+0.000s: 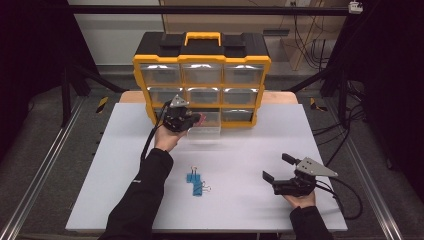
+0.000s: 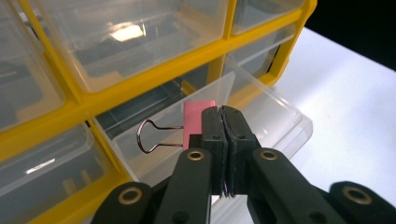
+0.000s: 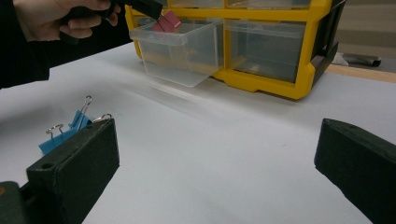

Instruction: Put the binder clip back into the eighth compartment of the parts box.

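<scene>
My left gripper [image 1: 196, 120] [image 2: 222, 122] is shut on a pink binder clip [image 2: 194, 125] [image 3: 167, 21] by one of its wire handles, holding it over the pulled-out clear drawer [image 1: 206, 128] [image 2: 261, 109] [image 3: 180, 49] in the bottom row of the yellow organizer [image 1: 201, 60]. The clip's other wire loop sticks out to the left in the left gripper view. On the white table lie blue binder clips [image 1: 196, 182] [image 3: 67, 130], in front of the left forearm. My right gripper [image 1: 275, 168] rests low at the table's right with its jaws wide open and nothing between them.
The organizer stands at the table's far edge; its other clear drawers are closed. The white tabletop [image 1: 240, 155] is bare between the blue clips and the right gripper. Black cables trail from both grippers, and dark frame legs stand at both sides.
</scene>
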{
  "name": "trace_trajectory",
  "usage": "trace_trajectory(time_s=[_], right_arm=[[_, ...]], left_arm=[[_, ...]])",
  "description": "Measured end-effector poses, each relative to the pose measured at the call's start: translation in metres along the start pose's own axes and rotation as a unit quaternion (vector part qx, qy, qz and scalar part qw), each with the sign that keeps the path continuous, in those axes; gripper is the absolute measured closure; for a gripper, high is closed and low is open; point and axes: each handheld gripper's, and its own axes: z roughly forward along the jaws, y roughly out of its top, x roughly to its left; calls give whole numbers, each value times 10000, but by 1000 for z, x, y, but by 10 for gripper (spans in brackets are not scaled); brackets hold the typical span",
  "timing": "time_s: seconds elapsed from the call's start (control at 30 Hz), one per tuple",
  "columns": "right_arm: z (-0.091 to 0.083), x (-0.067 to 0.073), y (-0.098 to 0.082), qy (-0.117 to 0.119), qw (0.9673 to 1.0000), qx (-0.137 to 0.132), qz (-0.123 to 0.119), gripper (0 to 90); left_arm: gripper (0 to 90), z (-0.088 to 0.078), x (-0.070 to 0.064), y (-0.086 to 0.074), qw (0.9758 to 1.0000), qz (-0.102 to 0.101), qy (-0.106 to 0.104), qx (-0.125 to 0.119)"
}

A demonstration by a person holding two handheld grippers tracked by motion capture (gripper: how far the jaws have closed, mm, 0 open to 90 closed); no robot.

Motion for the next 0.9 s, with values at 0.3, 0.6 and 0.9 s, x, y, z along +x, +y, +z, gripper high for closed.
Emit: trace_trajectory(time_s=[0.3, 0.6, 0.9], right_arm=[[0, 0, 0, -6, 10000, -19, 26, 4], [0, 0, 0, -5, 10000, -16, 22, 5], [0, 0, 0, -9, 10000, -3, 24, 5]], left_arm=[[874, 7, 1, -5, 9996, 127, 68, 257], [874, 12, 3, -6, 9994, 34, 144, 325], [874, 18, 4, -8, 9986, -13, 183, 504]])
